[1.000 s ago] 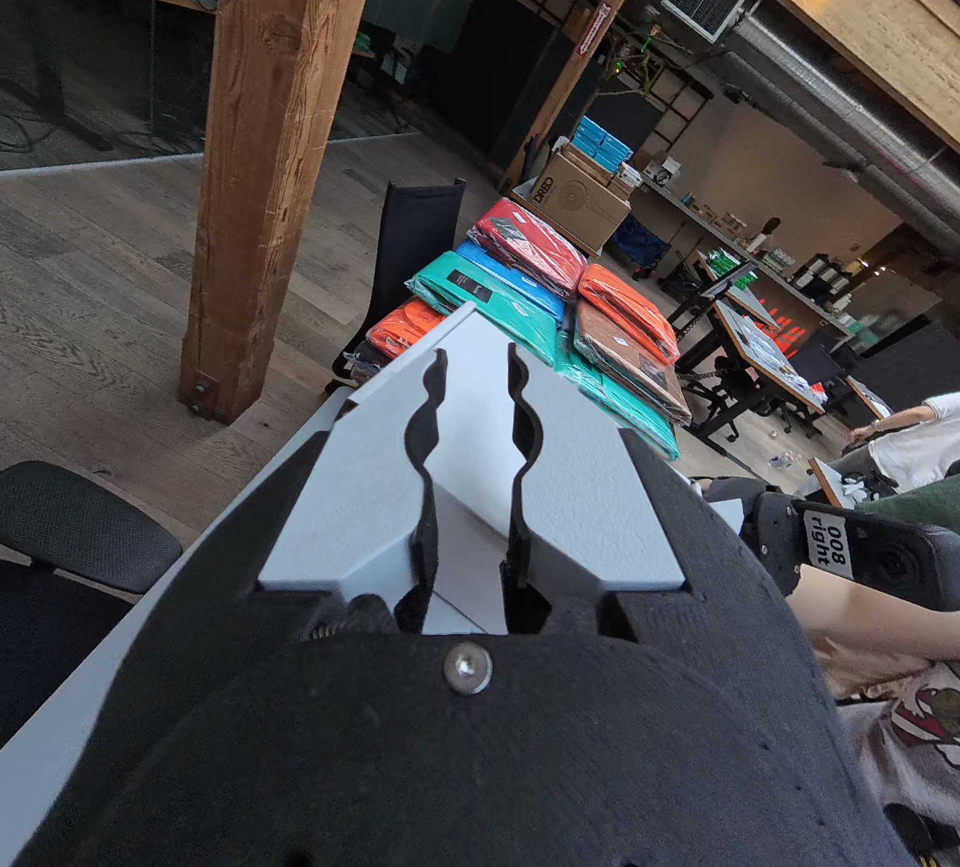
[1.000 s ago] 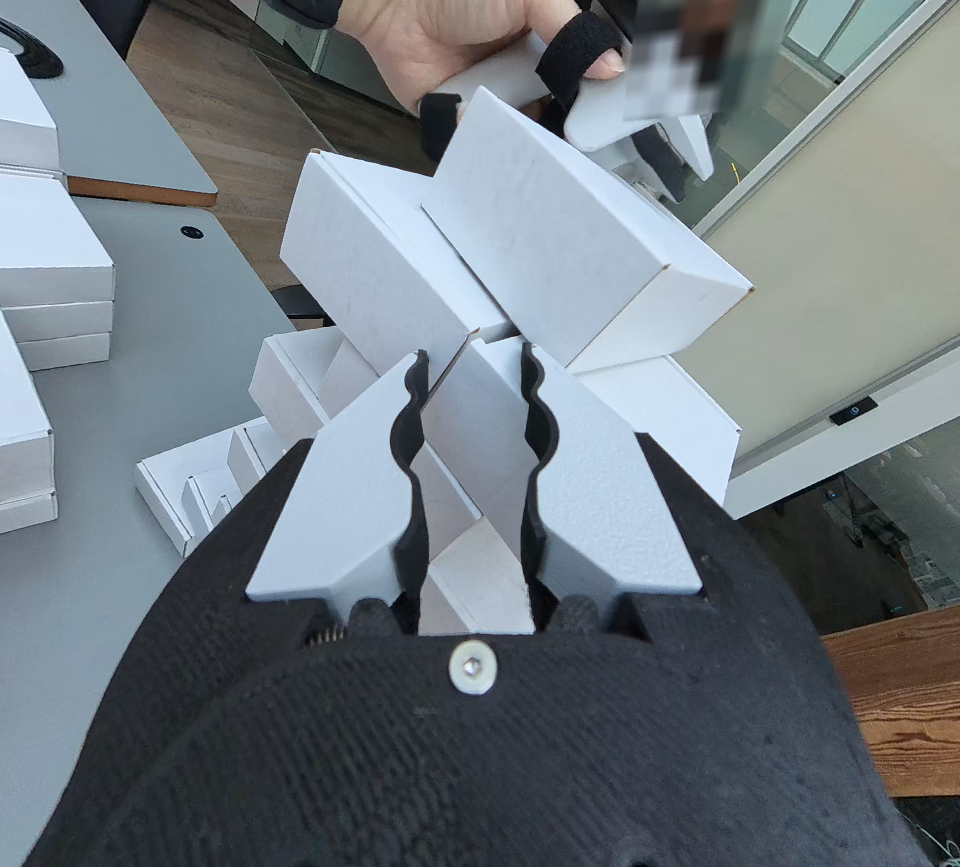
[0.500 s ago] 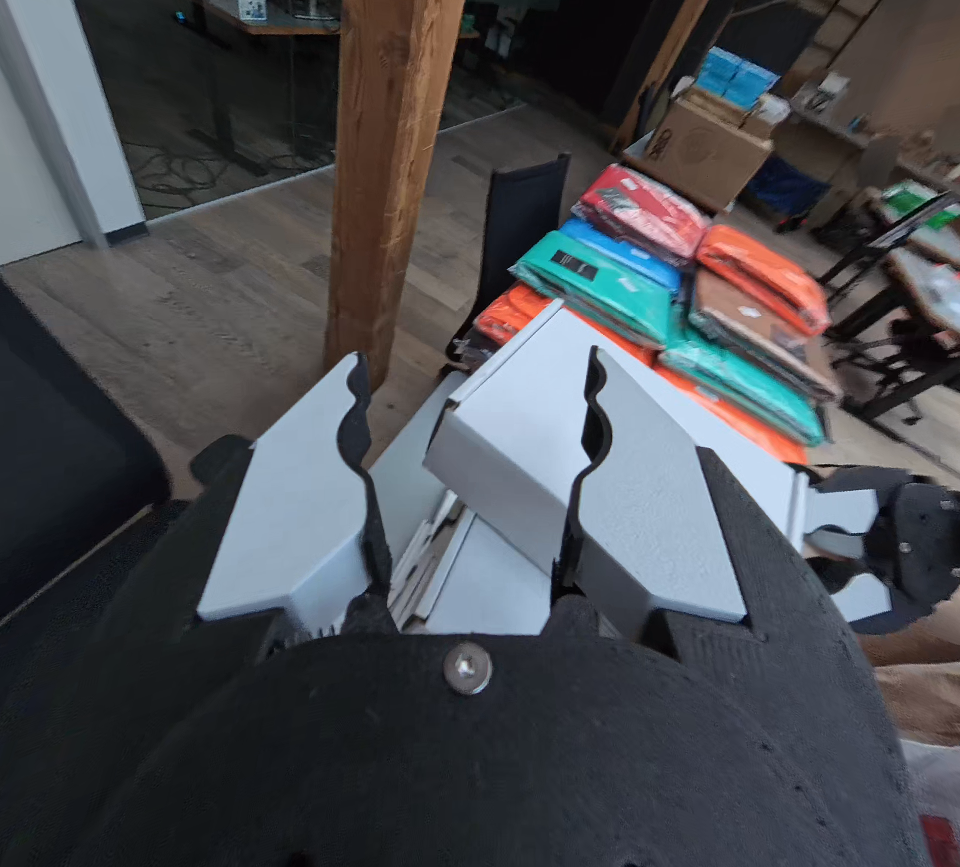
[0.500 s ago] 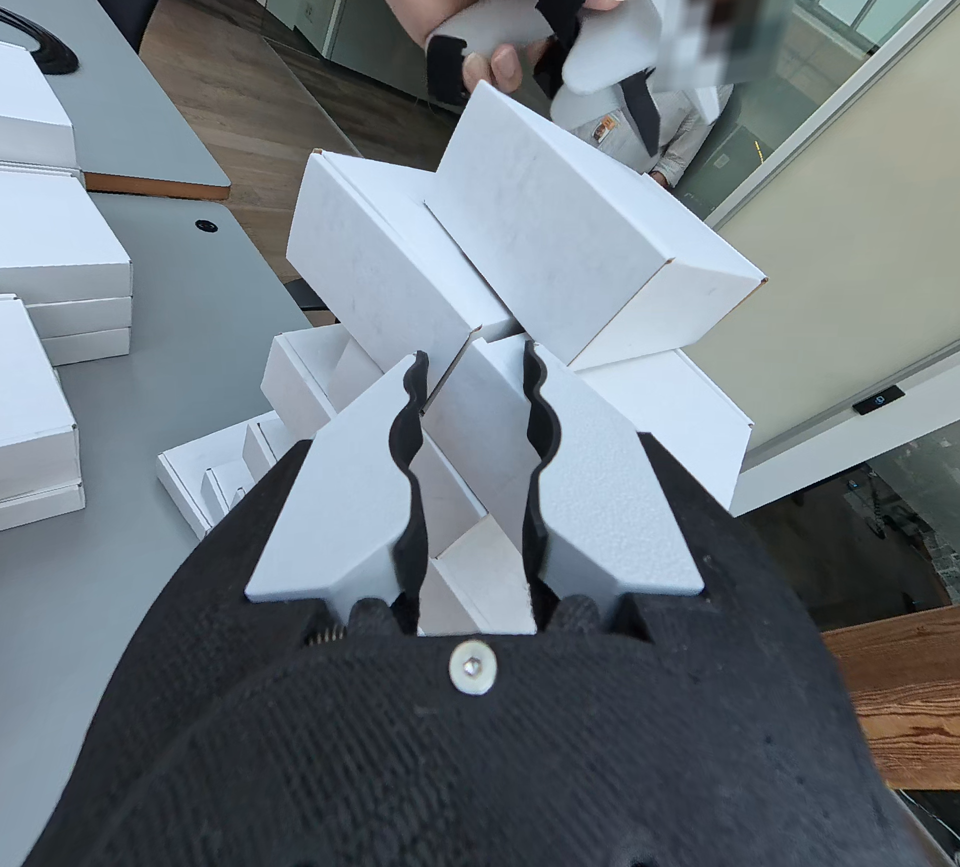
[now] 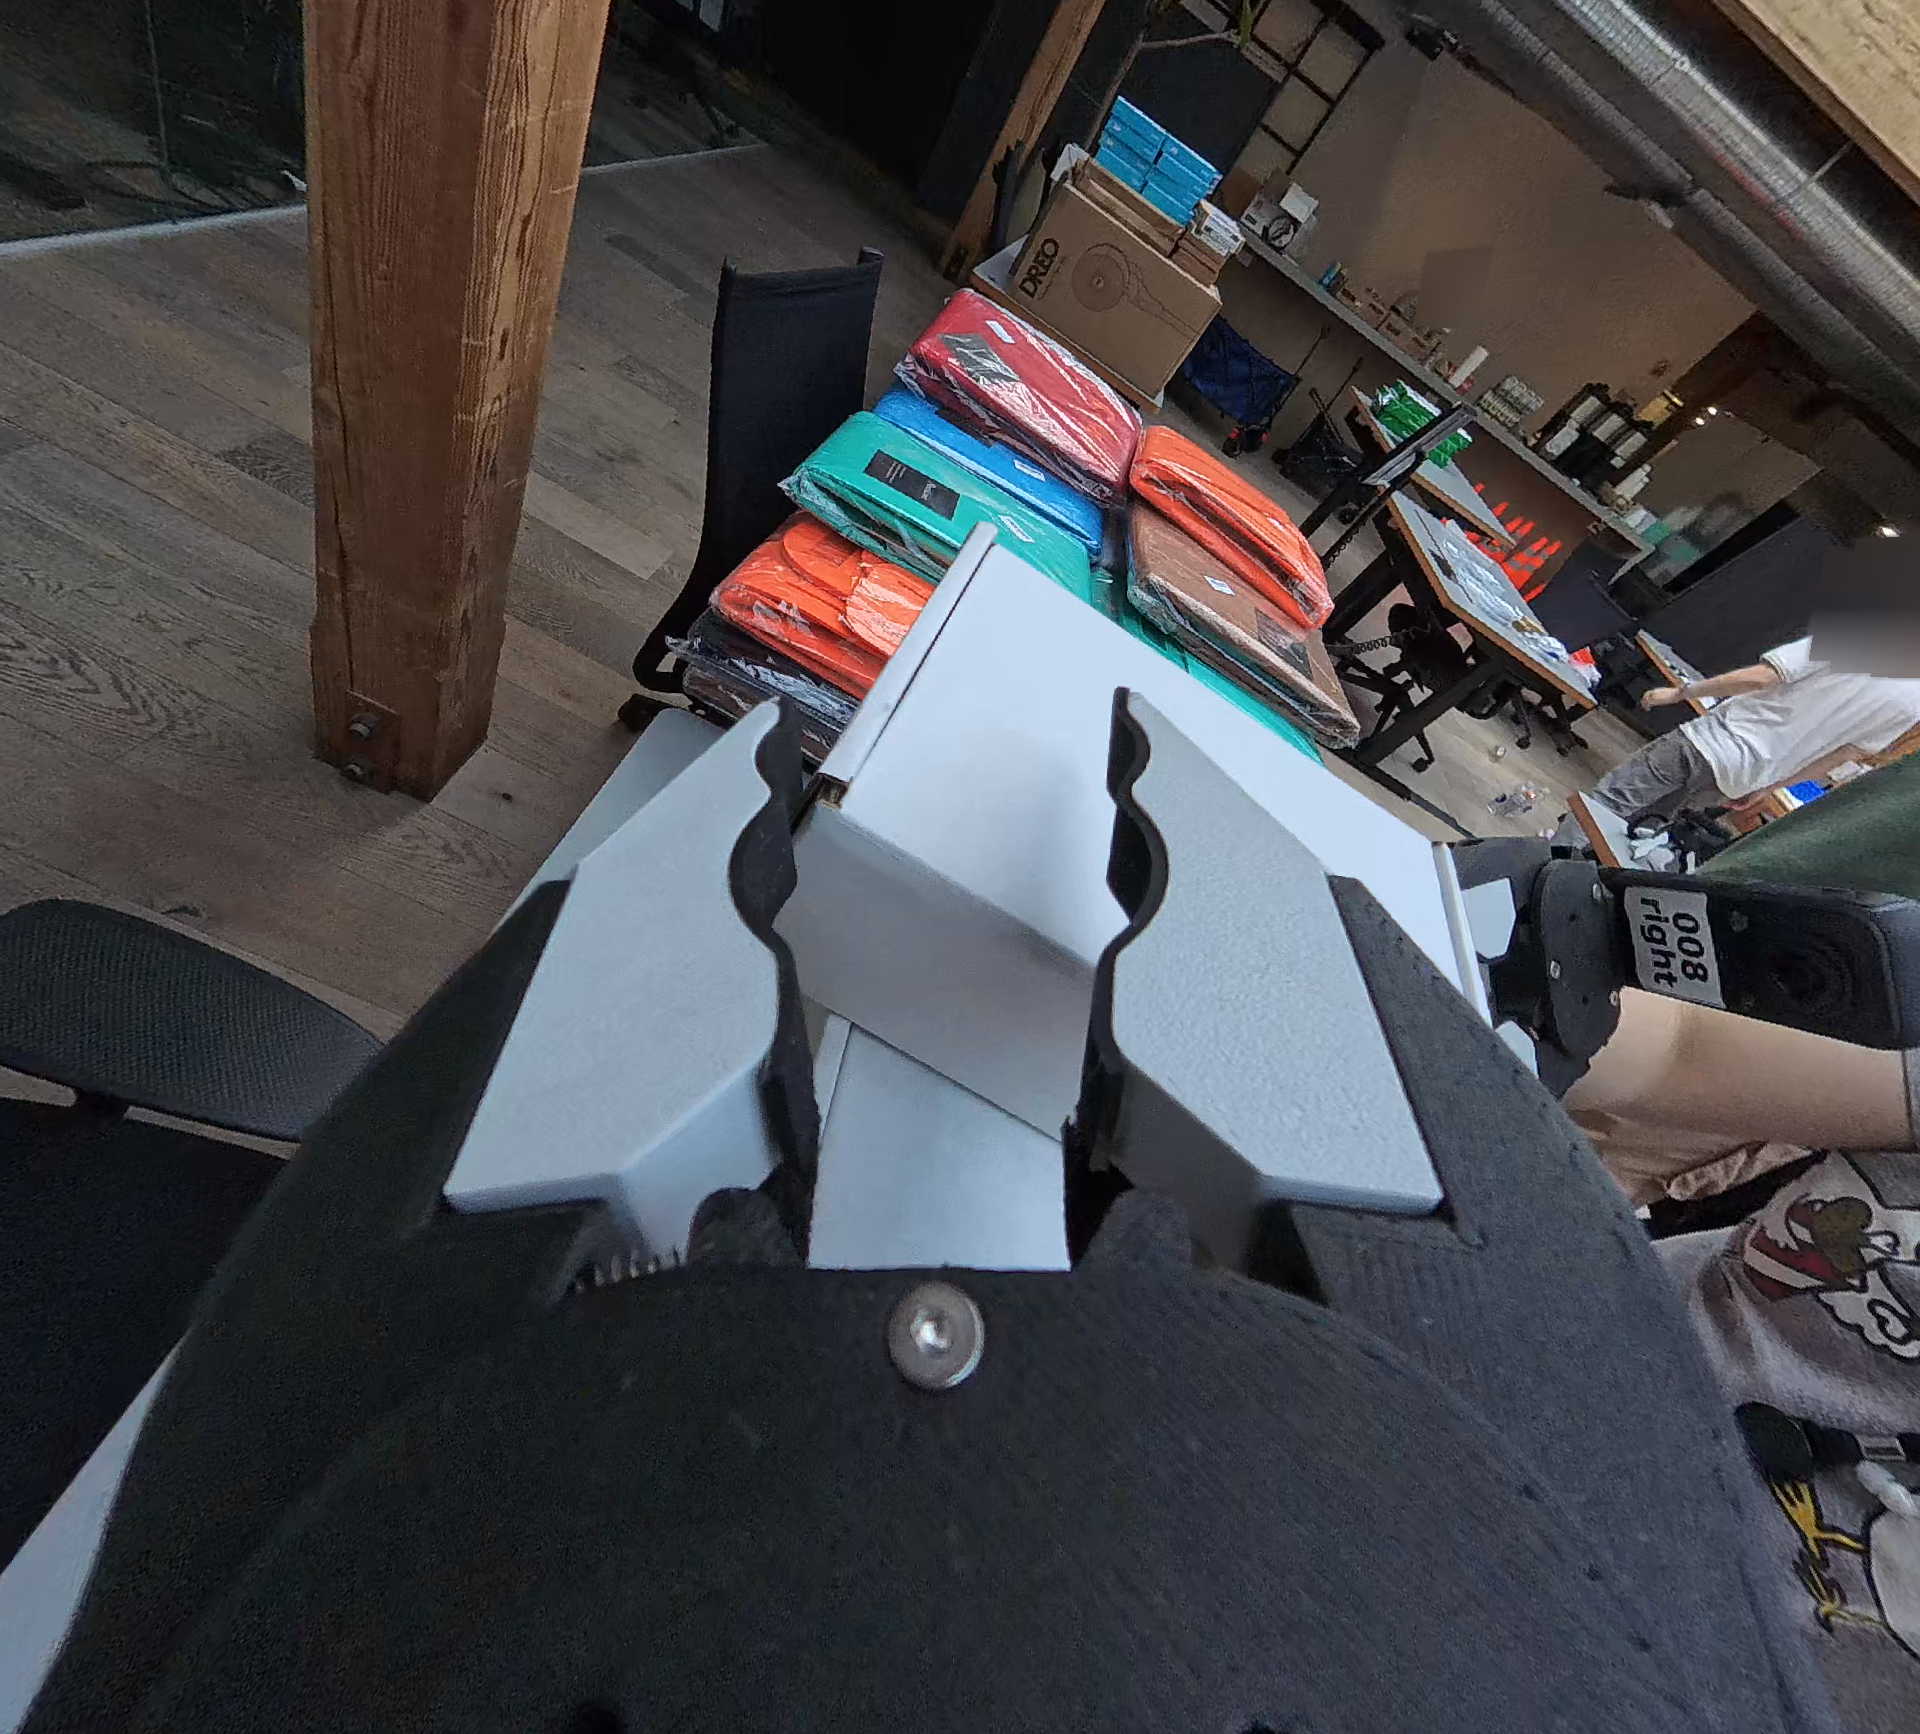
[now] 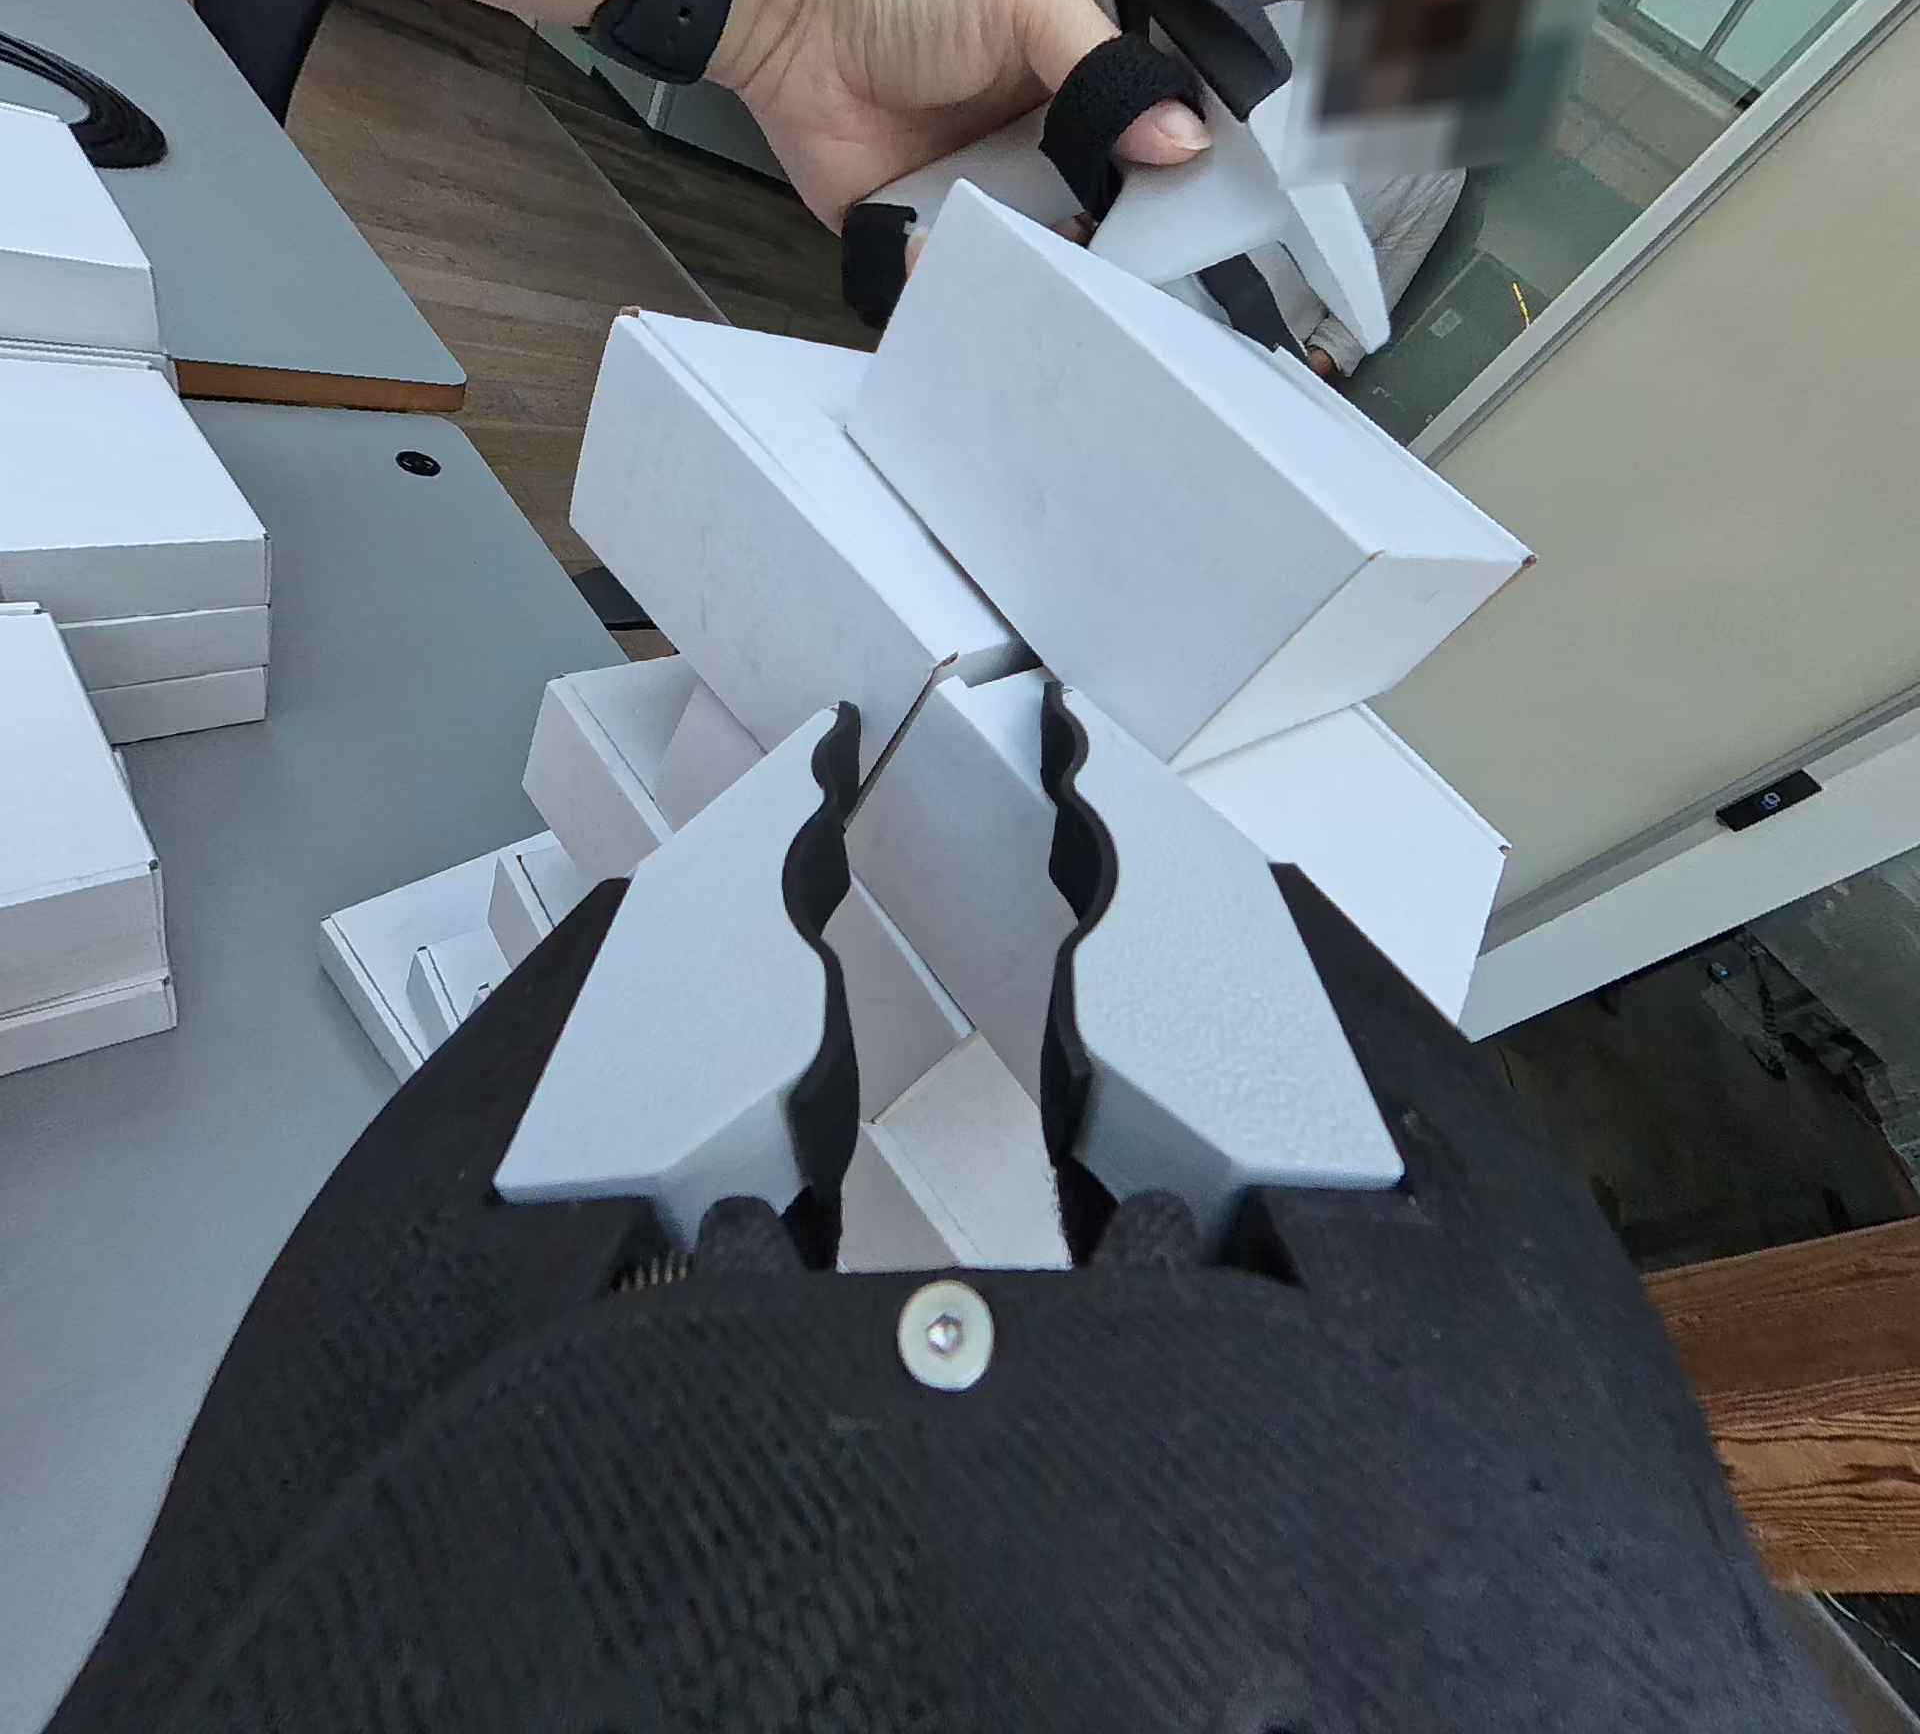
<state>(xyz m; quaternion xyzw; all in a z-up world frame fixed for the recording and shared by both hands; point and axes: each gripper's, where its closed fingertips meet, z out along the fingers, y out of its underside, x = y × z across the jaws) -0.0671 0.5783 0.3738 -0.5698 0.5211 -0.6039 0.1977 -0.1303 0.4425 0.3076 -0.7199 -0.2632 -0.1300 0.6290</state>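
Held box: a white cardboard box [image 6: 1143,479], shut, tilted in the air above the grey table [image 6: 395,604], its far end in the left gripper [image 5: 951,843].
Left gripper: jaws closed on the box's end wall, black wavy pads flush on both sides.
Right gripper: right gripper [image 6: 951,811] narrowed onto a thin cardboard flap [image 6: 966,853] under the held box.
Grip advice: in my judgement, squeeze lightly; thin board dents and smooth faces slip.
Leaning box: second white box [image 6: 758,531], touching the held box's left side.
Open trays: folded white trays [image 6: 416,946] below it, on the table.
Stacks: shut white boxes [image 6: 125,541], well left of the held box.
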